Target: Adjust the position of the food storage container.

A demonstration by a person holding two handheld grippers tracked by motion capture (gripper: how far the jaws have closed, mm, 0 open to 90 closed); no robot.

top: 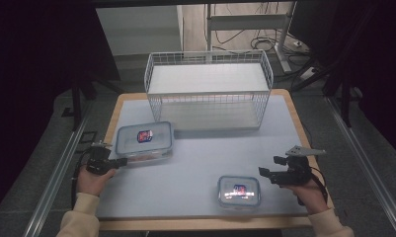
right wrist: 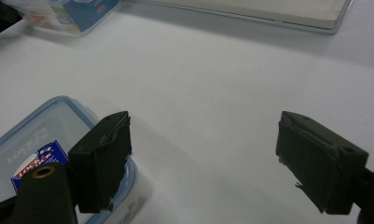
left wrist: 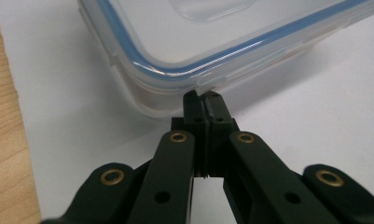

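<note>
A large clear box with a blue-sealed lid (top: 143, 138) lies at the left of the mat. My left gripper (top: 120, 161) is at its near left corner. In the left gripper view the jaws are pressed together, and the left gripper (left wrist: 203, 95) touches the lip of the large box (left wrist: 184, 42) at that corner. A small box of the same kind (top: 238, 191) lies near the front right. My right gripper (top: 269, 166) is just to its right, open. The right gripper (right wrist: 208, 158) has nothing between its fingers, and the small box (right wrist: 31, 149) sits beside its left finger (right wrist: 103, 158).
A white wire basket (top: 209, 91) stands at the back centre of the grey mat (top: 200, 158), its open side toward me. The mat lies on a wooden table (top: 294, 106). The large box (right wrist: 68, 14) and the basket's base (right wrist: 250, 9) show far off in the right gripper view.
</note>
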